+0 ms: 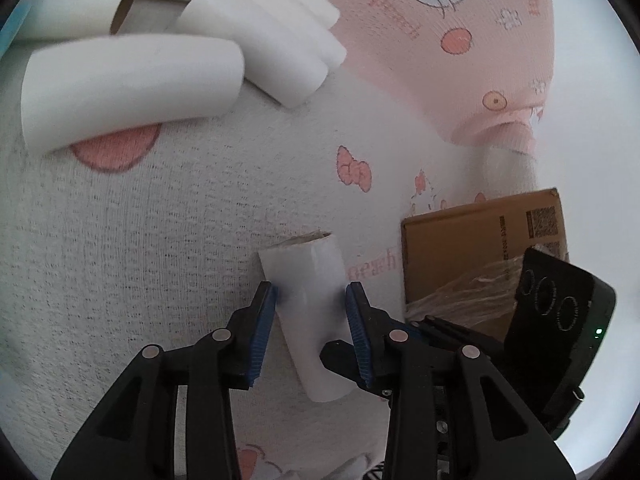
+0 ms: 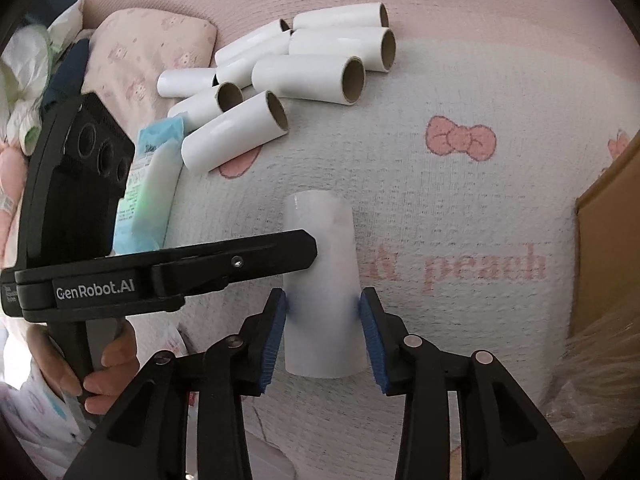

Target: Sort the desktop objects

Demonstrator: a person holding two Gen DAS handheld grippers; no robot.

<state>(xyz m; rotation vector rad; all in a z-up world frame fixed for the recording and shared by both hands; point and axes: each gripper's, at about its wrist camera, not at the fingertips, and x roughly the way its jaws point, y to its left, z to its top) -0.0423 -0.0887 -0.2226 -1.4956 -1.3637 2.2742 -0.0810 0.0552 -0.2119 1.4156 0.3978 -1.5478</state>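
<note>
Both grippers, left point(image 1: 310, 294) and right point(image 2: 323, 300), straddle one white paper tube point(image 2: 324, 280), jaws narrowly parted, contact uncertain. Piled tubes point(image 2: 288, 68) lie at eleven o'clock; cardboard box point(image 1: 480, 248) at three.

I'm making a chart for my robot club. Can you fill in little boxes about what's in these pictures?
surface: white and pink blanket with bows
lone tube: white paper tube lying apart from the rest
pile: seven or so white tubes heaped further back
box: brown cardboard box to one side
left gripper: jaws either side of lone tube, small gaps showing
right gripper: jaws either side of same tube
</note>
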